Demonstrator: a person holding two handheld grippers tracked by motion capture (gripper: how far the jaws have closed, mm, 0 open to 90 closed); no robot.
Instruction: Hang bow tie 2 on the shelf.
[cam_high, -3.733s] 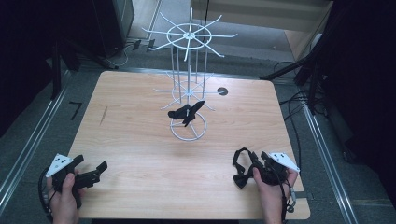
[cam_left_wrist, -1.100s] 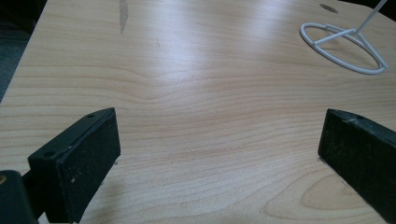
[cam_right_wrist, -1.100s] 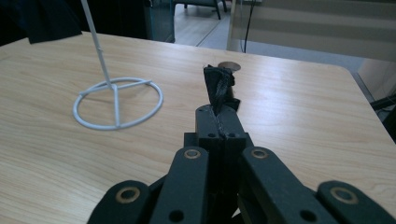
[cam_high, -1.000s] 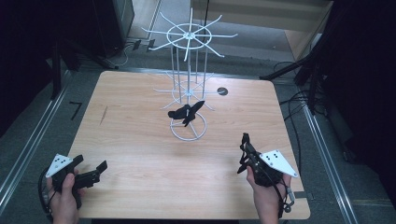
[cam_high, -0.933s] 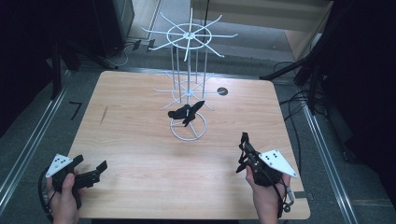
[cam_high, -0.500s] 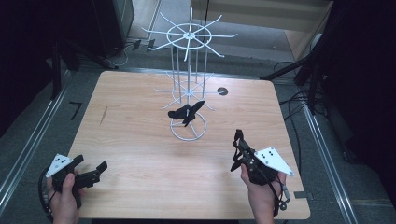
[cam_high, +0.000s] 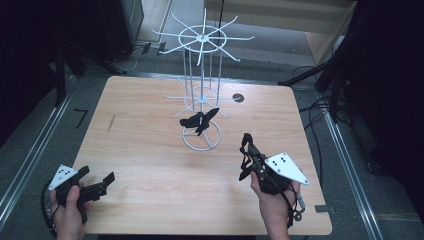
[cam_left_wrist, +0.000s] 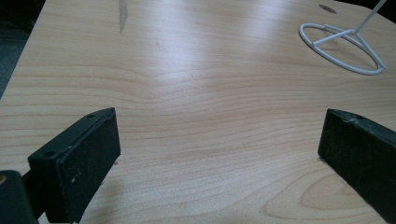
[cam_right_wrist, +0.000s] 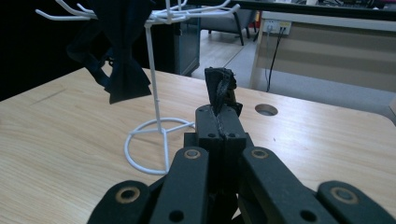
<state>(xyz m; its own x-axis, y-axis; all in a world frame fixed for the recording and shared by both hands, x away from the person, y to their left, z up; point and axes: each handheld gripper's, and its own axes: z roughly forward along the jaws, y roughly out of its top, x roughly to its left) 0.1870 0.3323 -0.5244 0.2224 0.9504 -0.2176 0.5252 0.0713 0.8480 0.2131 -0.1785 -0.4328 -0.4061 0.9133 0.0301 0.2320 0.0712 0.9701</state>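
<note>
Now: dark strap (cam_right_wrist: 219, 88) pinched in right hand-held gripper (cam_right_wrist: 219, 122); left hand-held gripper (cam_left_wrist: 219, 144) agape.

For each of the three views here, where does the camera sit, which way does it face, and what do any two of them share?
High view: above the person's side, facing forward and down on the light wooden table; both hands, left gripper and right gripper show.
Left gripper view: low over the tabletop, facing the white wire rack's ring base; its spread black fingers show.
Right gripper view: along closed fingers pinching a dark fabric strap, facing the rack.
Shared: rack and hanging dark bow tie, in high and right views.
</note>
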